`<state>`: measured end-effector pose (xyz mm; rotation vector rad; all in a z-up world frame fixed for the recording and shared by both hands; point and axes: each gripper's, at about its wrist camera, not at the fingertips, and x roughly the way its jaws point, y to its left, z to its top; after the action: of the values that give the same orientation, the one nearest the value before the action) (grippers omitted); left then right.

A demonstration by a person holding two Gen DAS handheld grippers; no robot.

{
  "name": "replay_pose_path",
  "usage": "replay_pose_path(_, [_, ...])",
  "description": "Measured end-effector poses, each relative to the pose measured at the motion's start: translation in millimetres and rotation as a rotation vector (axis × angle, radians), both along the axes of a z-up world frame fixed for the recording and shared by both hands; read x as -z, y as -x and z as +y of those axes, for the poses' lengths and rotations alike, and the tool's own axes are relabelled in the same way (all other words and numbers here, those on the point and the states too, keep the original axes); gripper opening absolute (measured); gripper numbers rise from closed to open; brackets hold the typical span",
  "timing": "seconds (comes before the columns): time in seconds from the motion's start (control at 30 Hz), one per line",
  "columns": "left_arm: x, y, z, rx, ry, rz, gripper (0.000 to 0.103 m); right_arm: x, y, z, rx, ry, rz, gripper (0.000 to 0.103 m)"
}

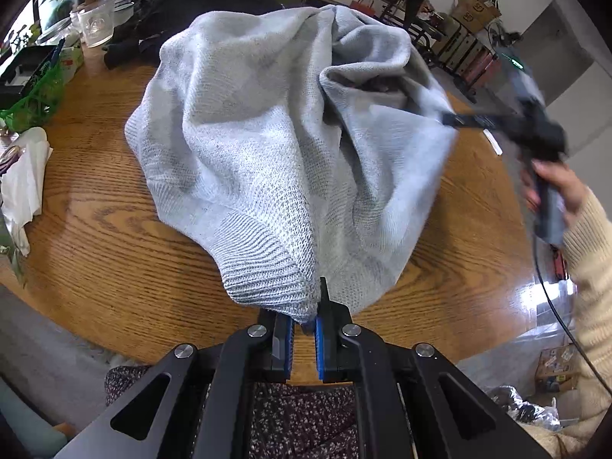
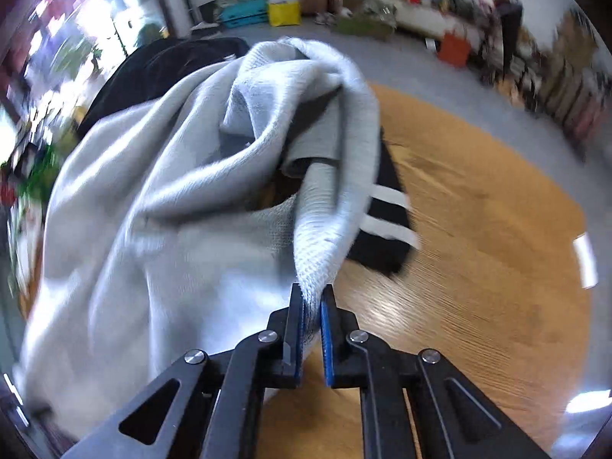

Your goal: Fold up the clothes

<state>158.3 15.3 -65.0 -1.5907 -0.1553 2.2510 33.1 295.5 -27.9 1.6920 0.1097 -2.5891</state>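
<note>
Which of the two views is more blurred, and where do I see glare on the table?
Right wrist view: heavy motion blur on the room, the wooden table and the grey sweater. Left wrist view: mostly sharp; only the right hand-held gripper is smeared. Glare: a white patch at the table's right edge; streaks near.

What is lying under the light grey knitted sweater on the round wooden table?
Under the light grey knitted sweater, a black garment with white stripes sticks out on the round wooden table, beside the right gripper. How far it extends beneath is covered.
</note>
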Motion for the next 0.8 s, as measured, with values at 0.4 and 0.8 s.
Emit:
replay_pose_path(0.4, [0.0, -32.6, 42.1, 0.187, -0.043, -0.09, 0.011, -15.4, -200.8, 70.6, 0.167, -0.039, -0.056, 0.008])
replay_pose_path(0.8, [-11.2, -25.1, 42.4, 0.295, -0.122, -0.264, 0.022, -22.5, -277.4, 159.6, 0.468, -0.189, -0.065, 0.009])
